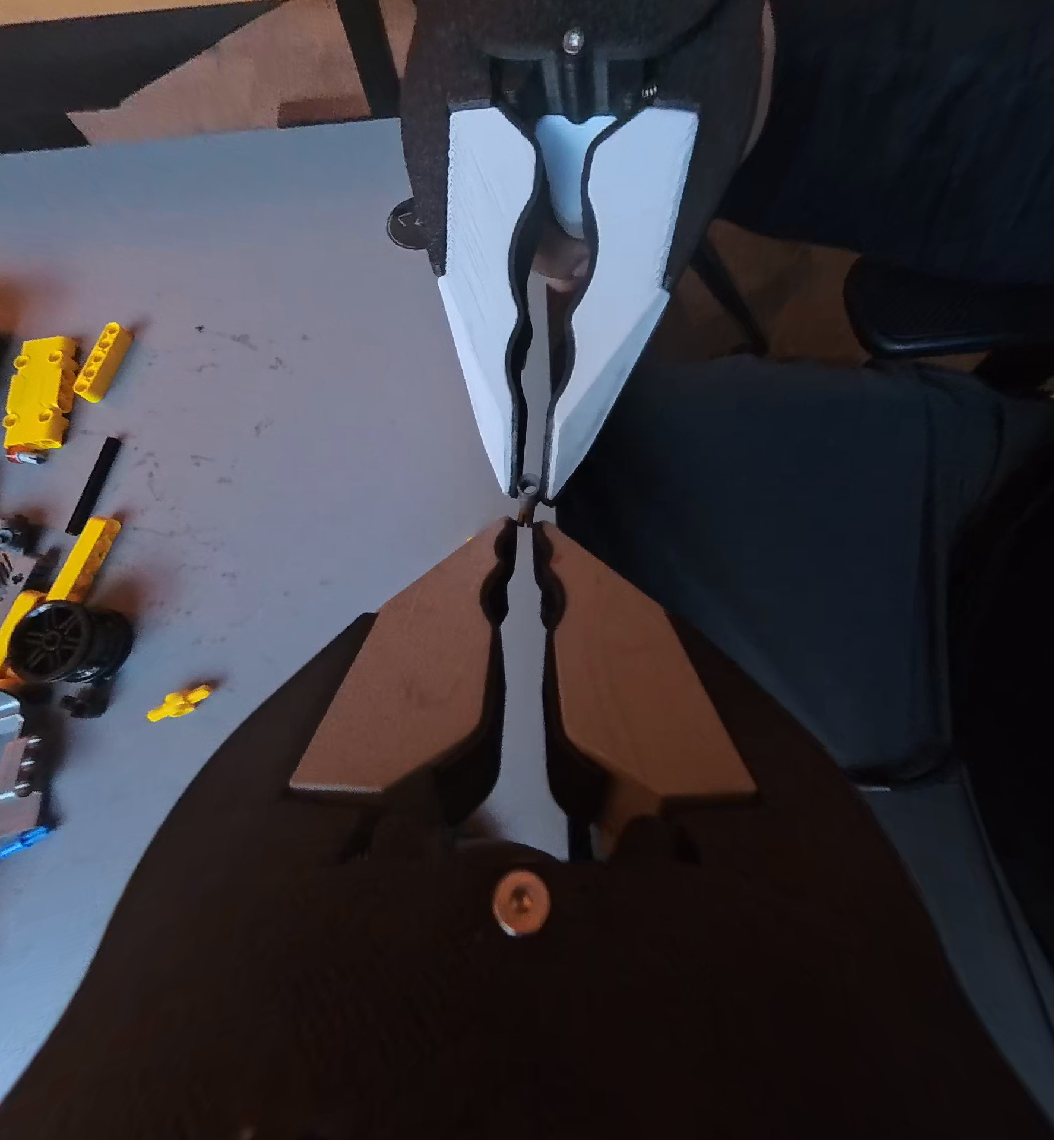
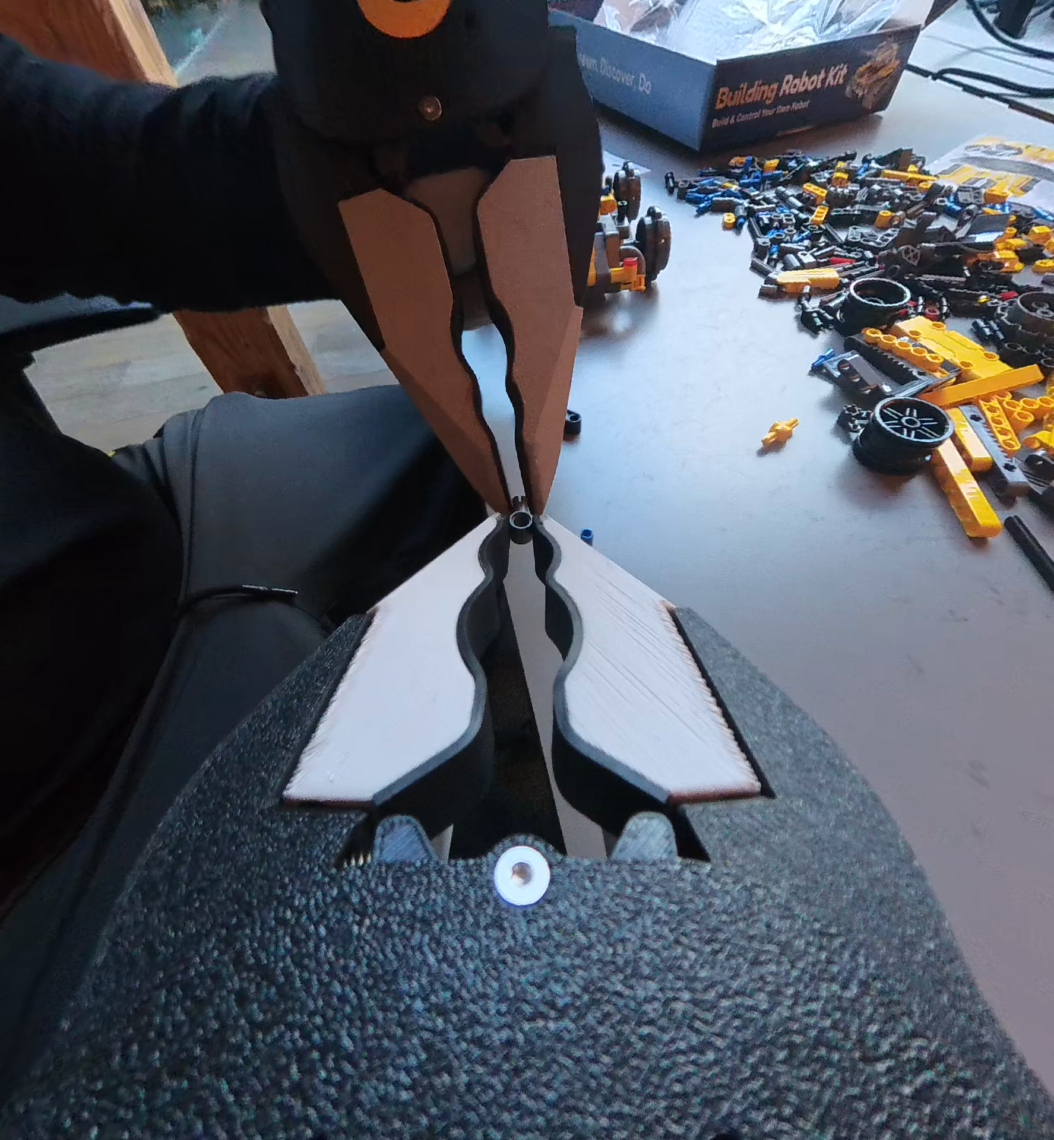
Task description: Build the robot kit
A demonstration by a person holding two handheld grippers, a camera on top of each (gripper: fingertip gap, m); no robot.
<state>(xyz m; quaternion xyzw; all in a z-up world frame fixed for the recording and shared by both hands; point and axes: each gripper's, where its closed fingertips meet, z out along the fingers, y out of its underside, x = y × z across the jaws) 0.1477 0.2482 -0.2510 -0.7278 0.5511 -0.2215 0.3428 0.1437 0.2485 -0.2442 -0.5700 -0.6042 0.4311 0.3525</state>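
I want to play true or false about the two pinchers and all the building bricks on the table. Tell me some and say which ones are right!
1. The two grippers meet tip to tip. True: the left gripper and the right gripper face each other, both pinching small dark pieces.
2. The right gripper is wide open. False: it is shut on a small piece.
3. A big heap of bricks lies on the table. True.
4. The small yellow piece is buried in the heap. False: it lies alone on the table.
5. The kit box is red. False: it is blue.
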